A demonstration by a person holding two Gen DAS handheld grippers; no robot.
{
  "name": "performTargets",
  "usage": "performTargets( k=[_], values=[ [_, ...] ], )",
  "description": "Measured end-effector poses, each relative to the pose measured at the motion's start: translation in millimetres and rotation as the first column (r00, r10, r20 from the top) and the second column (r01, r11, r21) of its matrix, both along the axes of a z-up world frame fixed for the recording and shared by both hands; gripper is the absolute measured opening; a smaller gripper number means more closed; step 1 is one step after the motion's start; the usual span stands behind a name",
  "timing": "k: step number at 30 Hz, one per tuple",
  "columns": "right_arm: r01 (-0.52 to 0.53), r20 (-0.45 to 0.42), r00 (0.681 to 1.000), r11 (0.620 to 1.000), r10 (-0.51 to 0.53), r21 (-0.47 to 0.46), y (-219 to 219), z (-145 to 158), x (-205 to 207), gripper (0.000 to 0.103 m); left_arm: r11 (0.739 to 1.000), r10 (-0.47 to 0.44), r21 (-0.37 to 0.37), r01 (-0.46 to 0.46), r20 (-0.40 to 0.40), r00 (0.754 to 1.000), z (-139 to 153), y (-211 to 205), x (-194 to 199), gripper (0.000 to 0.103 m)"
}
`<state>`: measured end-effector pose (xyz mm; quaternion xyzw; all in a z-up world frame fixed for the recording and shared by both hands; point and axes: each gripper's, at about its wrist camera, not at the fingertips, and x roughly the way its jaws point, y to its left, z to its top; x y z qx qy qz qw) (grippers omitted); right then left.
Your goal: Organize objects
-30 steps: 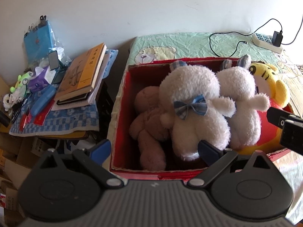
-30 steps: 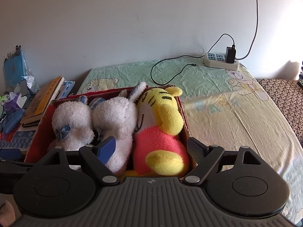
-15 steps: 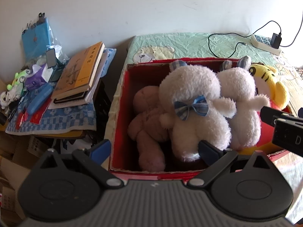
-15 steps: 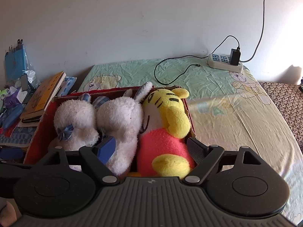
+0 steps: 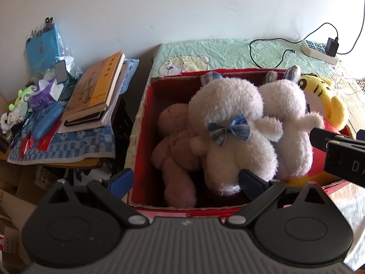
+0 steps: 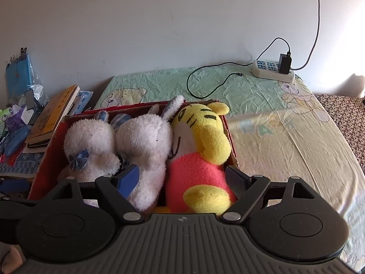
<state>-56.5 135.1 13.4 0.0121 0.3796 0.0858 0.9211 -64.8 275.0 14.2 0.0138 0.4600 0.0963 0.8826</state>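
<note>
A red cardboard box (image 5: 139, 141) (image 6: 43, 164) on the bed holds several plush toys: a brown bear (image 5: 178, 141), a white bear with a blue bow (image 5: 230, 123) (image 6: 91, 141), a second white plush (image 5: 287, 114) (image 6: 146, 146) and a yellow tiger in pink (image 6: 200, 150) (image 5: 319, 96). My left gripper (image 5: 186, 180) is open and empty over the box's near edge. My right gripper (image 6: 182, 178) is open and empty, with its jaws either side of the tiger's lower body. It also shows at the right edge of the left wrist view (image 5: 337, 153).
A side table (image 5: 59, 146) left of the box carries stacked books (image 5: 95, 91), a blue case, small toys and a blue bag. A power strip (image 6: 271, 70) with a charger and black cable lies at the bed's far side. The bedsheet (image 6: 285, 141) lies right of the box.
Both views have shifted slightly: the box and toys sit a little higher and further right in the right wrist view. Both grippers stay open and empty.
</note>
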Motion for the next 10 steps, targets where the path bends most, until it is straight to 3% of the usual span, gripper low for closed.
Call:
performTargets(
  k=[10],
  values=[
    [0.007,0.004,1.0,1.0,-0.007,0.008,-2.0,-0.3,-0.5,0.085,1.0,-0.013,-0.014,0.013,0.012,1.0,0.3,-2.2,1.9,0.095]
  ],
)
